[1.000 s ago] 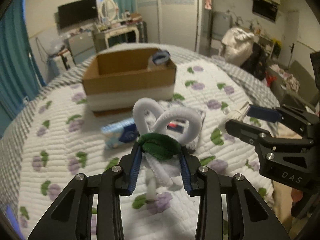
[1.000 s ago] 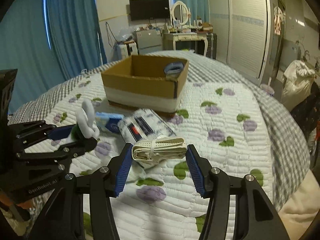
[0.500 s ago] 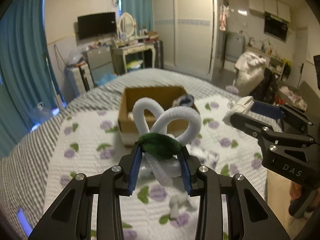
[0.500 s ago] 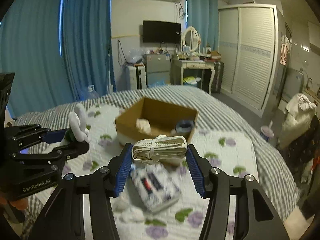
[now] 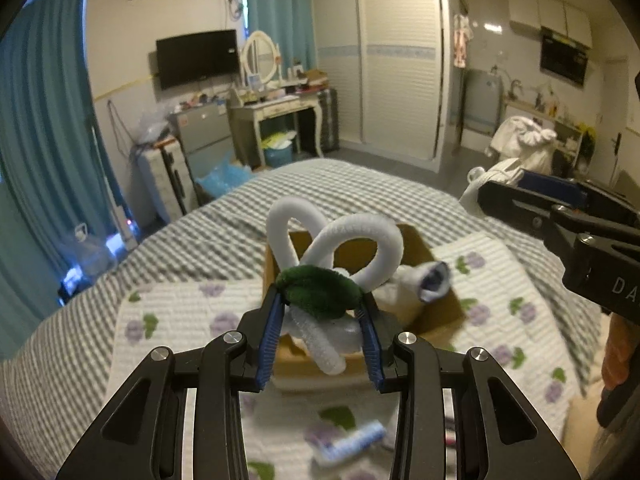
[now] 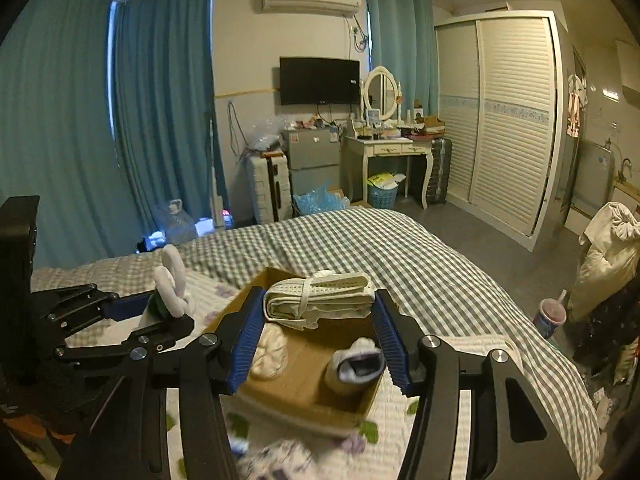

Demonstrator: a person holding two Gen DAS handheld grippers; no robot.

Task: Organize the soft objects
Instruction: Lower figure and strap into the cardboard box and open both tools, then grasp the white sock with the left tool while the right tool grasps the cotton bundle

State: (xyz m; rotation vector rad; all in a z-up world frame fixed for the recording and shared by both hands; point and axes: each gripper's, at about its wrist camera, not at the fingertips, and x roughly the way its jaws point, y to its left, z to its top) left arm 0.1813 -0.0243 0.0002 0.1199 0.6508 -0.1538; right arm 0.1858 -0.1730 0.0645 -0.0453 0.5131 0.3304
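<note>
Bedroom w/ teal curtains (image 6: 160, 120), wall TV (image 6: 319, 80) and slatted wardrobe (image 6: 504, 120) fills the upper half of both views; below, a bed (image 6: 400, 248) in grey check, topped by a white quilt (image 5: 180, 320) w/ purple flowers. Centre frame in both views: an open cardboard box (image 6: 304, 380) on the quilt, holding a rolled sock (image 6: 356, 364) w/ blue-grey inside at lower right and a cream cloth lump (image 6: 272, 350) at left.

Left gripper (image 5: 320, 322), bottom centre of its own view, pinches a fuzzy toy (image 5: 320, 276), white loops over a dark green middle, between blue pads; toy sits in front of the box, above it; same gripper appears at lower left of the right view. Right gripper (image 6: 320, 332), bottom centre of its view, clamps a folded cream fabric bundle (image 6: 320, 300) bound by a strap, over the box; it also shows at the right edge of the left view.

Bottom of the left view: a blurred blue-and-white packet (image 5: 352, 440) on the quilt; bottom of the right view: a blurred patterned pack (image 6: 276, 464). Right edge of the right view: a pale bag (image 6: 608, 256) and a cup w/ straw (image 6: 551, 312) on the floor.
</note>
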